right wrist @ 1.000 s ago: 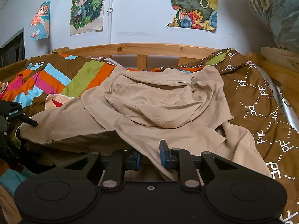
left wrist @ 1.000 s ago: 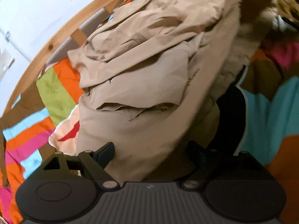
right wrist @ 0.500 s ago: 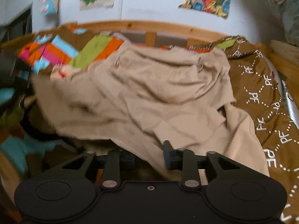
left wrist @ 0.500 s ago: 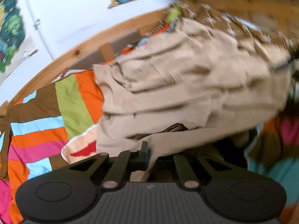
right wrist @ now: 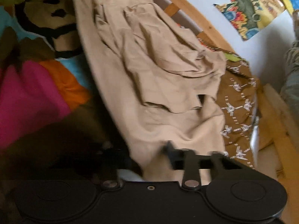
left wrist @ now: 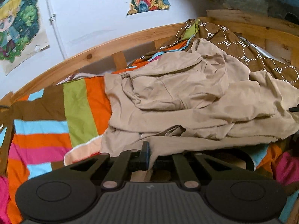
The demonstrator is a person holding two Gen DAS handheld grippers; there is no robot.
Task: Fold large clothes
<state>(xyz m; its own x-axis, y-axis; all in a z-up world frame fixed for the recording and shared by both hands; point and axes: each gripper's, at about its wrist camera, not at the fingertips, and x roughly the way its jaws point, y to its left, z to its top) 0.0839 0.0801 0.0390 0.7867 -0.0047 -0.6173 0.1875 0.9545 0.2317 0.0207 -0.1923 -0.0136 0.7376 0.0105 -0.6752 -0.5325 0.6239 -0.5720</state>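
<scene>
Beige garment (left wrist: pixel 186 97) is lying crumpled across the bed (left wrist: pixel 56 112), toward the wooden rail (left wrist: pixel 89 59), long axis running left-right along its near edge. Left gripper (left wrist: pixel 149 155) fingers are pinching the near hem. Right gripper (right wrist: pixel 168 160) is blurred; cloth is draping between its fingers, can't tell if clamped. Both are sitting at the near hem, so the fold probably goes away toward the rail

The left wrist view sits low and close, looking across the beige garment (left wrist: pixel 186 97) toward the wooden bed rail (left wrist: pixel 97 56) and wall. The right wrist view, rolled sideways and blurred, faces the same garment (right wrist: pixel 158 78) and rail (right wrist: pixel 188 16), equally close.
</scene>
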